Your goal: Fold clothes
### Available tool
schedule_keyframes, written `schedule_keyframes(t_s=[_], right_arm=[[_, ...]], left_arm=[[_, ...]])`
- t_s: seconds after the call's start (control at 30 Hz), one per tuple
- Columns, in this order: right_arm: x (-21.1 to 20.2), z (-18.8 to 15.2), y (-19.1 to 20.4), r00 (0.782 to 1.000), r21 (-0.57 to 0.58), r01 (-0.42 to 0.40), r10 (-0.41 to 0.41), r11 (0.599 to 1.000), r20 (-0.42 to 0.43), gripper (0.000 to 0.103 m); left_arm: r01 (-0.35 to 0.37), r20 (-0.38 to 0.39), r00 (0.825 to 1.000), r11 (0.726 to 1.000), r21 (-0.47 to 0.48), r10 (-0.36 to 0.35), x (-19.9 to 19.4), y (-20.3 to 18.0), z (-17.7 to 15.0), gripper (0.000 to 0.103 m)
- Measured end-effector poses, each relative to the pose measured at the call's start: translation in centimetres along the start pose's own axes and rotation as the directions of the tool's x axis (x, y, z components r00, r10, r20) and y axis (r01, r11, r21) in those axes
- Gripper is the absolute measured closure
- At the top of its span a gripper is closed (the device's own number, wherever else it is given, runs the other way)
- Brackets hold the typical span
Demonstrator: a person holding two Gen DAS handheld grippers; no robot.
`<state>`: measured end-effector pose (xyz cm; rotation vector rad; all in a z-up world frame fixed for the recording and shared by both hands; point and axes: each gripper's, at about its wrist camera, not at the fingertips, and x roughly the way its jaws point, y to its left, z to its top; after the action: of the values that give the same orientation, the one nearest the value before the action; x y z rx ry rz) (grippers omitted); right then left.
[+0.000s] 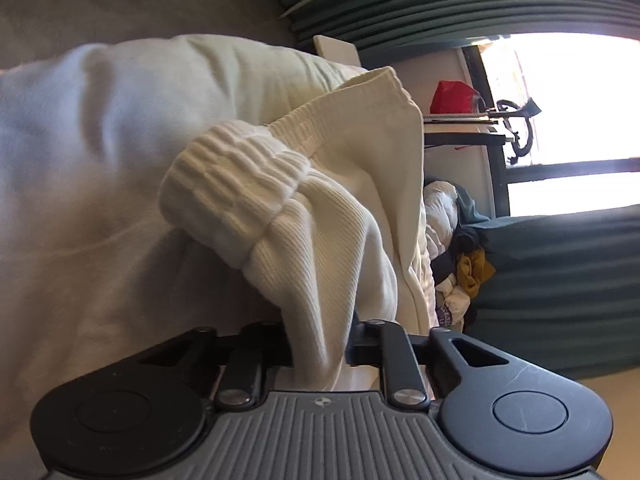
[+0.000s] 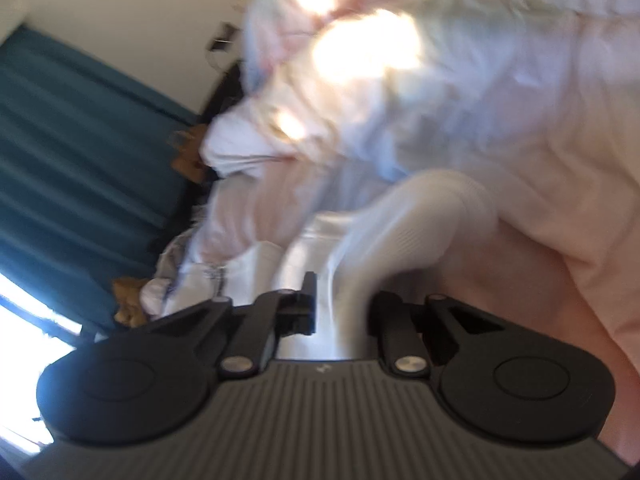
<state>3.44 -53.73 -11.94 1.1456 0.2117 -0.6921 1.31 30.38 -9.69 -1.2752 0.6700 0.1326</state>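
Note:
A cream-white ribbed sweatshirt (image 1: 328, 216) with a thick ribbed cuff (image 1: 236, 184) hangs in front of the left wrist camera. My left gripper (image 1: 320, 344) is shut on a fold of this garment, just below the cuff. In the blurred right wrist view, my right gripper (image 2: 342, 312) is shut on a white ribbed strip of the same garment (image 2: 400, 216), which rises up and to the right from between the jaws. Both fingertip pairs are hidden by cloth.
A pale bed sheet (image 1: 80, 160) lies behind the garment, also in the right wrist view (image 2: 540, 160). A pile of clothes (image 1: 456, 256) sits by teal curtains (image 1: 560, 288) and a bright window (image 1: 568, 100). The pile (image 2: 240, 148) and curtains (image 2: 80, 140) also show in the right wrist view.

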Motion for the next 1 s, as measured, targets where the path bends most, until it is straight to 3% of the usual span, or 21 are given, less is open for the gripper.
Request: schedule_keyframes(t_s=[0.13,0.27,0.57,0.77,0.9,1.0], right_arm=[[-0.8,0.1,0.2,0.999,-0.009,-0.037,0.037,0.999,0.007,0.097],[-2.2,0.9,-1.0,0.998,0.04,-0.059,0.058,0.997,0.023,0.098],[-4.9,2.6,-1.2,0.992,0.043,-0.107,0.104,0.993,0.069,0.098],[-3.3,3.6,6.0,0.979,-0.174,-0.171,0.188,0.97,0.085,0.098],[2.0,3.7,12.7,0.981,-0.329,-0.156,0.185,0.931,0.059,0.098],[7.5,2.6,17.7,0.983,-0.454,-0.146,0.182,0.879,0.037,0.098]], left_arm=[[-0.004,0.065,0.998,0.997,0.082,-0.001,-1.7,-1.7,-0.9,0.097],[0.032,0.112,0.993,0.989,0.144,-0.048,-3.7,-3.1,-2.0,0.098],[0.099,0.132,0.984,0.983,0.157,-0.12,-8.6,-4.3,-1.3,0.098],[0.114,0.141,0.979,0.971,0.208,-0.145,-7.7,-9.7,0.8,0.098],[0.105,0.157,0.975,0.952,0.287,-0.155,-3.3,-15.2,2.6,0.098],[0.073,0.186,0.973,0.946,0.315,-0.137,2.4,-18.2,4.1,0.098]])
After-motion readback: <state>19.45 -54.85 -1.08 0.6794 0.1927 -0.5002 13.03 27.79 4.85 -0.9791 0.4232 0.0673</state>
